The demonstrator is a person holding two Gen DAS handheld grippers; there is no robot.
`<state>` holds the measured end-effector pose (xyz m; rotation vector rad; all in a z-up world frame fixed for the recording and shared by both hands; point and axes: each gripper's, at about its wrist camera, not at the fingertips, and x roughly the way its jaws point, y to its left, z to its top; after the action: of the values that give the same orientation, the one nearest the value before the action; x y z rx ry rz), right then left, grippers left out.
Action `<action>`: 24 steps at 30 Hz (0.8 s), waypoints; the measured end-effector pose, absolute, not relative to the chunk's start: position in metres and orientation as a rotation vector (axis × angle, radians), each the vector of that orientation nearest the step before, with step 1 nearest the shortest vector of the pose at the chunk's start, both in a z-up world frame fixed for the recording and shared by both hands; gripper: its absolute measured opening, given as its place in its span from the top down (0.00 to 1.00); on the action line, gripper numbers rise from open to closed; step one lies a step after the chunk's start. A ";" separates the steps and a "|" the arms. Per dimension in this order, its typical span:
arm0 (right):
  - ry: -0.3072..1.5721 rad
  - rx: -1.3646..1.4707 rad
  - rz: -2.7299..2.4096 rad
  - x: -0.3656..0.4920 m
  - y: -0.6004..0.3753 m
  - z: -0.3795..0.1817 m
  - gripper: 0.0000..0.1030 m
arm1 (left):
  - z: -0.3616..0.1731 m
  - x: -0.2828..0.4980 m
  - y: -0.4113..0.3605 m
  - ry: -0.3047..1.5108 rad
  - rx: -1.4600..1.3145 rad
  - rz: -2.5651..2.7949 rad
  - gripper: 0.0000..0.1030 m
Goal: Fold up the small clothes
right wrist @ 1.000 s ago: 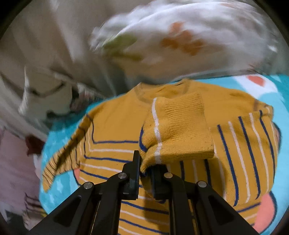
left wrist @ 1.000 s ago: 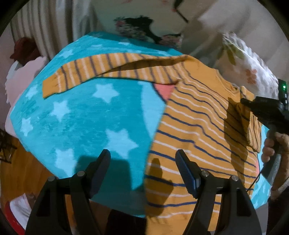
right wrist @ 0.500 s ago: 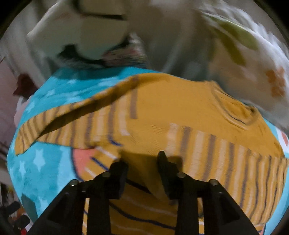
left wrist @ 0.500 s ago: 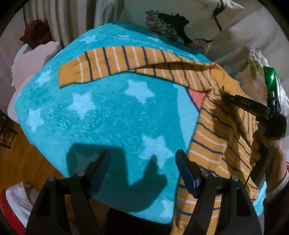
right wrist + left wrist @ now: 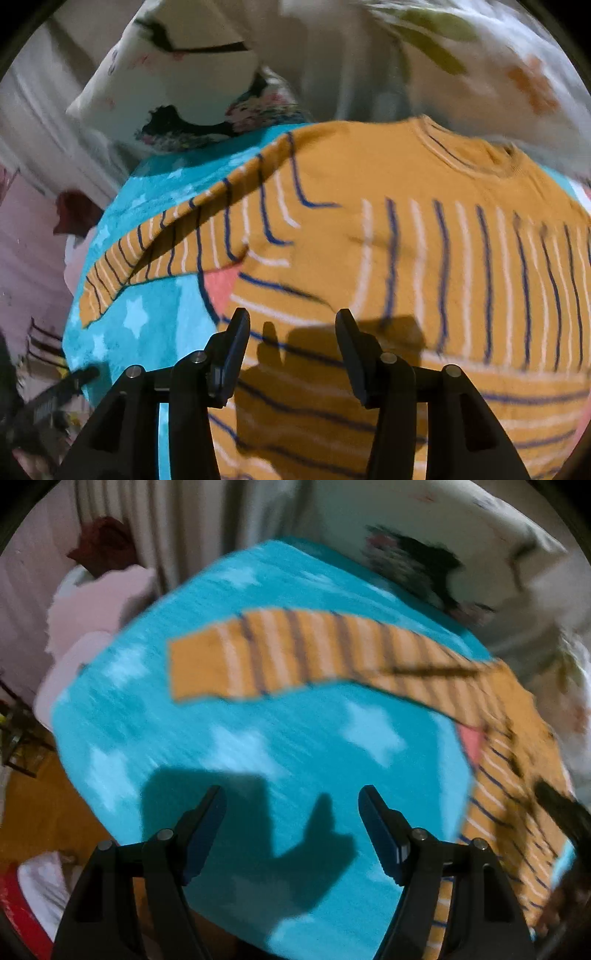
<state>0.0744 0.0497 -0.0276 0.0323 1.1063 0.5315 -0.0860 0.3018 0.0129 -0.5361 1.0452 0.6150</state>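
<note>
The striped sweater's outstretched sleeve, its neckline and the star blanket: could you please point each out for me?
Outstretched sleeve [image 5: 295, 657], left wrist view, middle of the striped sleeve.
Neckline [image 5: 476, 155], right wrist view, ribbed collar edge.
Star blanket [image 5: 280, 746], left wrist view, bare turquoise area below the sleeve.

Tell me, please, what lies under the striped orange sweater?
The sweater lies flat on a turquoise star-print blanket, which shows around its outstretched sleeve. A pink patch of the blanket peeks out below the armpit. Whatever is beneath the sweater's body is covered.
</note>
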 end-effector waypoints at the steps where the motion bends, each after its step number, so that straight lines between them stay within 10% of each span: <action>1: 1.110 0.043 0.523 0.069 0.044 -0.027 0.49 | 0.012 -0.086 0.311 1.044 -0.514 0.636 0.29; 20: 1.184 0.091 0.405 0.041 0.008 -0.042 0.49 | -0.021 -0.046 0.375 1.101 -0.171 0.438 0.30; 21: 1.183 0.088 0.401 0.041 0.008 -0.042 0.49 | -0.020 -0.044 0.378 1.109 -0.177 0.418 0.36; 23: 1.180 0.075 0.387 0.039 0.008 -0.042 0.49 | -0.013 -0.040 0.387 1.117 -0.211 0.376 0.88; 24: 1.180 0.072 0.384 0.039 0.008 -0.042 0.49 | -0.010 -0.038 0.392 1.122 -0.274 0.345 0.91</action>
<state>0.0388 0.0082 -0.0424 0.0720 1.1804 0.3838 -0.0384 0.3924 -0.0097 -0.2740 1.1218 0.3448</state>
